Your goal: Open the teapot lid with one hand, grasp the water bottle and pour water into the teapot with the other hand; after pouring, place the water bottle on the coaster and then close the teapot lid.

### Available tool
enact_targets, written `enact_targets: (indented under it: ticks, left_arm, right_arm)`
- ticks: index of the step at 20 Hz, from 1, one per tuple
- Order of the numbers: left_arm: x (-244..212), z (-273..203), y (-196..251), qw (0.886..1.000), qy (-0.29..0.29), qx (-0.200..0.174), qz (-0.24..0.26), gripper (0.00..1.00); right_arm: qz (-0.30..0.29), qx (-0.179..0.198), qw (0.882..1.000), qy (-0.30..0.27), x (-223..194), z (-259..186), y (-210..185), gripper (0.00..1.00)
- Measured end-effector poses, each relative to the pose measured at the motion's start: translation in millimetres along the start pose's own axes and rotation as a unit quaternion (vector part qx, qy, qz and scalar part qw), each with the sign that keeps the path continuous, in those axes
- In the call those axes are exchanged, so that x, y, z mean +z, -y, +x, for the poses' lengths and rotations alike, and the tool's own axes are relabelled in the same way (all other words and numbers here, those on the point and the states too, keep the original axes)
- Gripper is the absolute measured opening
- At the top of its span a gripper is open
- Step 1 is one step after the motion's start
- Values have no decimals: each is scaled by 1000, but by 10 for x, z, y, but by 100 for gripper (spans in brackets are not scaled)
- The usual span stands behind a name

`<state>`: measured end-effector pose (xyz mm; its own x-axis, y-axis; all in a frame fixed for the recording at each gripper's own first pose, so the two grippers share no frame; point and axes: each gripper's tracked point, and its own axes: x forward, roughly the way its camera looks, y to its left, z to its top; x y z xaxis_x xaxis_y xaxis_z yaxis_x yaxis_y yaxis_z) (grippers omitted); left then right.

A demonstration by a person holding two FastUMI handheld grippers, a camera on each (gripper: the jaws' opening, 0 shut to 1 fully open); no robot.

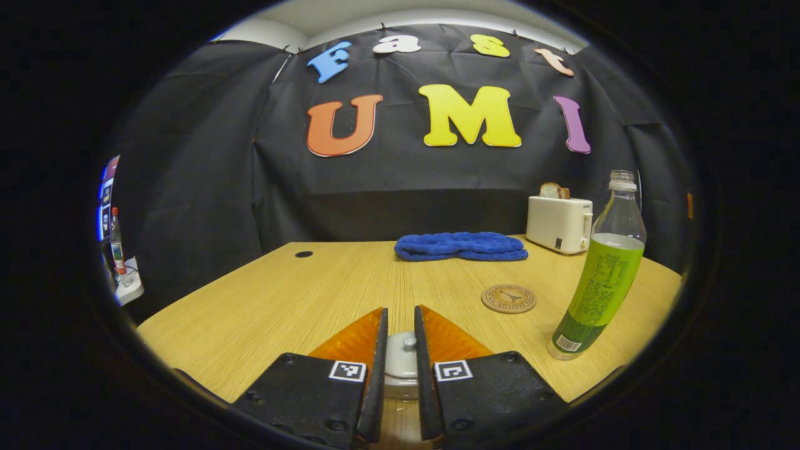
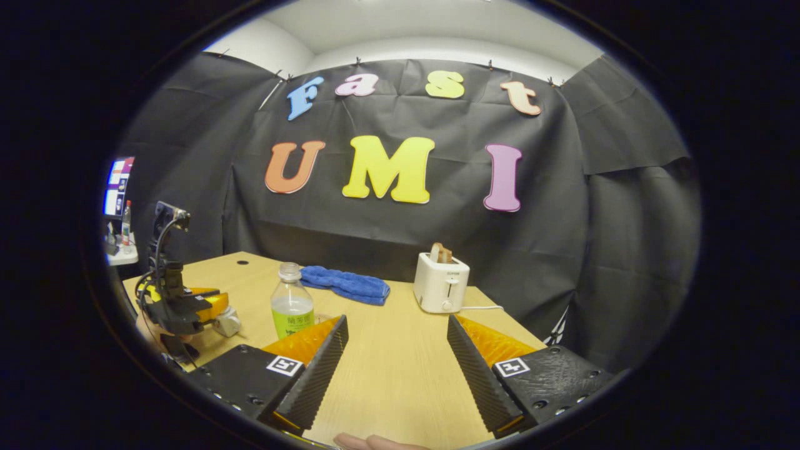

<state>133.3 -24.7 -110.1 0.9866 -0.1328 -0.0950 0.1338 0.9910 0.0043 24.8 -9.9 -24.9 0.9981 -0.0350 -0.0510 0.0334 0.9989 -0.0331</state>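
right gripper view: fingers (image 2: 396, 350) apart over the wooden table (image 2: 400, 369); left fingers (image 1: 400, 350) flank the teapot lid (image 1: 402, 359).

Table (image 1: 281, 300) was light wood grain, pale yellow-tan. Towel (image 1: 461, 246) was bright blue, fuzzy. Toaster (image 1: 559, 223) was cream white, with brown bread (image 1: 553, 190) in its slot. Coaster (image 1: 509, 298) was tan wood with a dark printed ring and drawing. Water bottle (image 1: 603, 275) was clear up top with a white neck ring, lime-green label shading to dark green at the base, white barcode patch. Teapot lid (image 1: 402, 362) was white with a small pale knob. Booth wall was black.
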Motion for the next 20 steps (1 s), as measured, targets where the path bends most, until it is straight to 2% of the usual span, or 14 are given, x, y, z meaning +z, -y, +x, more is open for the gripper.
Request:
enact_targets:
  ticks: [5,9,13,16,20]
  left_arm:
    - [36,-17,29,1000,-2,-7,10,6]
    - [237,-102,-8,1000,0,-4,-4,4]
    - [647,-317,-11,1000,19,-13,-18,4]
    - [847,-550,35,999,28,-24,-24,4]
    - [989,-914,41,999,38,-34,-14,4]
  right_arm:
    - [-2,14,1000,-7,-49,24,-66,95]
    - [4,28,1000,-5,-86,46,-133,95]
    - [12,41,999,-21,-218,139,-261,95]
    - [19,63,997,-30,-339,188,-430,98]
    - [34,105,993,-41,-465,205,-762,95]
